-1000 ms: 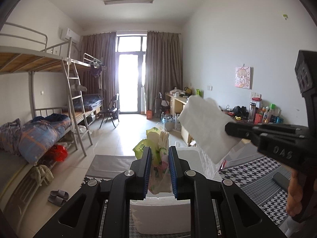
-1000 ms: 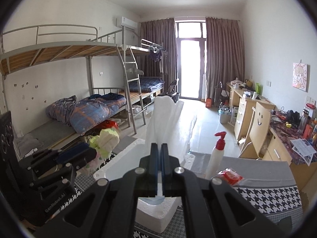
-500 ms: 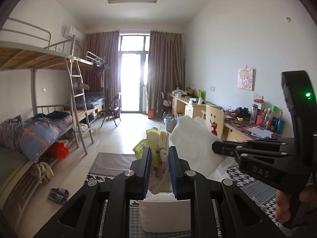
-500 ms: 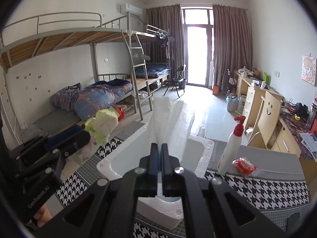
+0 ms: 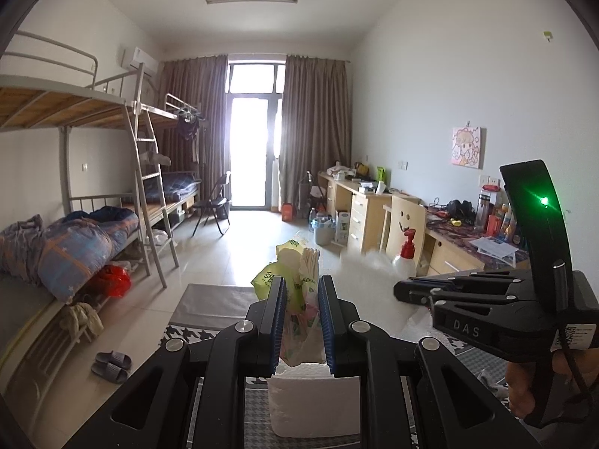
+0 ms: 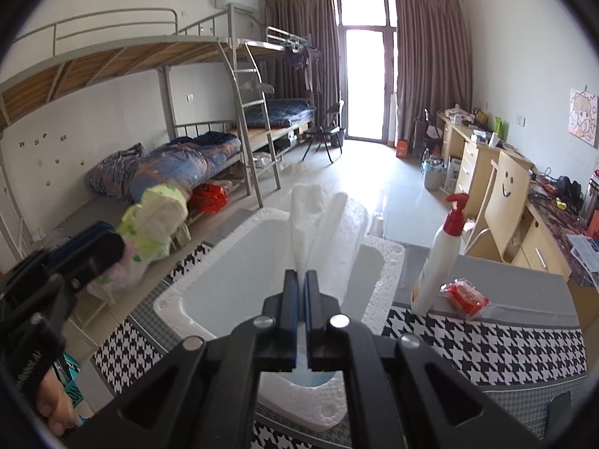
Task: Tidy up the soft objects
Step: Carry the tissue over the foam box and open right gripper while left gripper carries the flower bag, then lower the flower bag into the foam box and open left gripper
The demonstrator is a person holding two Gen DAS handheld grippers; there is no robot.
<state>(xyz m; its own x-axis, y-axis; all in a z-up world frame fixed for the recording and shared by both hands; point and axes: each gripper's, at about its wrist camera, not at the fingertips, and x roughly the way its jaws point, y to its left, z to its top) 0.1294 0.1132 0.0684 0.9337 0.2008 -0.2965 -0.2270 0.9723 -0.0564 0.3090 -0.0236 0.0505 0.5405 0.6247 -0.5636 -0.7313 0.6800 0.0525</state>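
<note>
A: Starting nearest: doing what with the right gripper (image 6: 302, 280)?

B: Pinching, fingers pressed nearly together, the lower edge of a white crinkled foam sheet (image 6: 325, 232). Holding it upright above the hollow of the white rectangular polystyrene box (image 6: 378, 292). Judging it as going in, not yet lying flat.

A: And with the left gripper (image 5: 300, 280)?

B: Clamping, at a moderate spread, a crumpled green-and-pink plastic bag bundle (image 5: 295, 258). Carrying it in the air just beside the box's near-left rim, apart from the foam. Not resting it on anything.

A: Gauging progress how?

B: Reading the box interior as bare apart from the sheet now entering. So probably working through an early stage: one soft item being lowered, a second waiting in the other grip, neither released.

A: Moving outward along the black-and-white houndstooth tablecloth (image 6: 486, 344)?

B: Noting a white pump bottle with a red top (image 6: 436, 262) standing just beside the box. Noting also a red crinkled packet (image 6: 464, 295) touching the bottle's base. Possibly counting the packet as one more item left to sort; not being able to tell from here.

A: Farther still?

B: Leaving aside the grey metal bunk beds (image 6: 209, 86) and their rumpled blue quilt (image 6: 164, 161), well apart from the work.
</note>
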